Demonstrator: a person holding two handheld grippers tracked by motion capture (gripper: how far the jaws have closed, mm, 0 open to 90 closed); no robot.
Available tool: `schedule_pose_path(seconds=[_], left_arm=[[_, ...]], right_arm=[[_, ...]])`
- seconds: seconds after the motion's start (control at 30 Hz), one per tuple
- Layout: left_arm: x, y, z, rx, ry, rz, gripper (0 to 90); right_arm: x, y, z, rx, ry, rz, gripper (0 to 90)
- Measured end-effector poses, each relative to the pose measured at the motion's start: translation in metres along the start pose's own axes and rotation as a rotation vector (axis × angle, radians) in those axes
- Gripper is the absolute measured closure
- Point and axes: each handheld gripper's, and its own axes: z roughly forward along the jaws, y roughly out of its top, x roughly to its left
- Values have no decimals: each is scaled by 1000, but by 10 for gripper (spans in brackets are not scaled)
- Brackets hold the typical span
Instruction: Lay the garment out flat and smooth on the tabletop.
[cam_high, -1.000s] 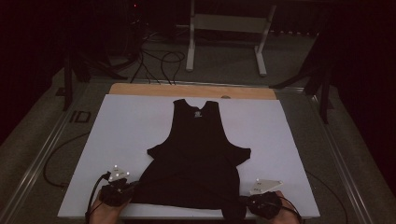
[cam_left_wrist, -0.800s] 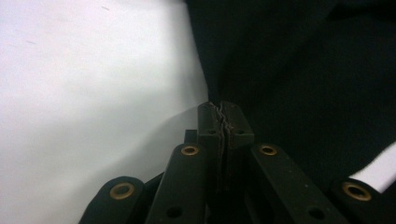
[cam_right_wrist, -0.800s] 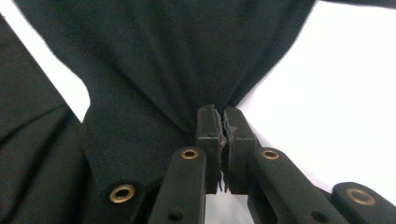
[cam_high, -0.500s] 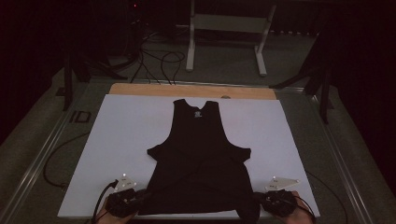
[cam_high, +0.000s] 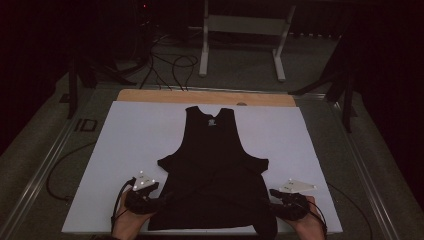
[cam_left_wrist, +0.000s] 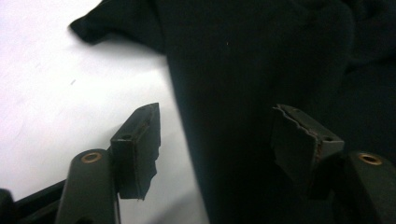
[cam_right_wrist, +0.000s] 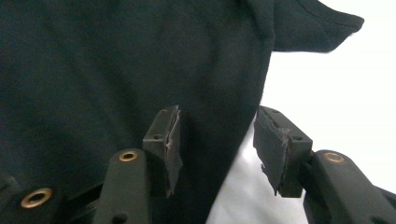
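From the high view, your black tank top (cam_high: 215, 170) lies flat on the white desk (cam_high: 125, 145), neck toward the far edge, the lower part folded up over the body; your left hand-held gripper (cam_high: 157, 199) and right hand-held gripper (cam_high: 274, 196) sit at its near corners. In the left gripper view, your jaws have just been opening; the cloth's edge lies between them, untouched. The right gripper view shows the same: jaws parted, the hem edge between them, released. I judge this fold laid down; further folds likely remain.
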Motion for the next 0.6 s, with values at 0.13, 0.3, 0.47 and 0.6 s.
schedule_pose_path(seconds=[0.13,0.3,0.47,0.6], left_arm=[[-2,4,9,0,36,27,308],[-10,5,15,14,75,99,273],[-8,7,16,15,63,95,281],[-6,7,14,9,72,76,406]], right_arm=[[1,3,7,5,-11,-9,486],[4,8,21,43,-22,-38,446],[6,10,24,38,-18,-39,446],[7,11,26,28,-23,-22,492]])
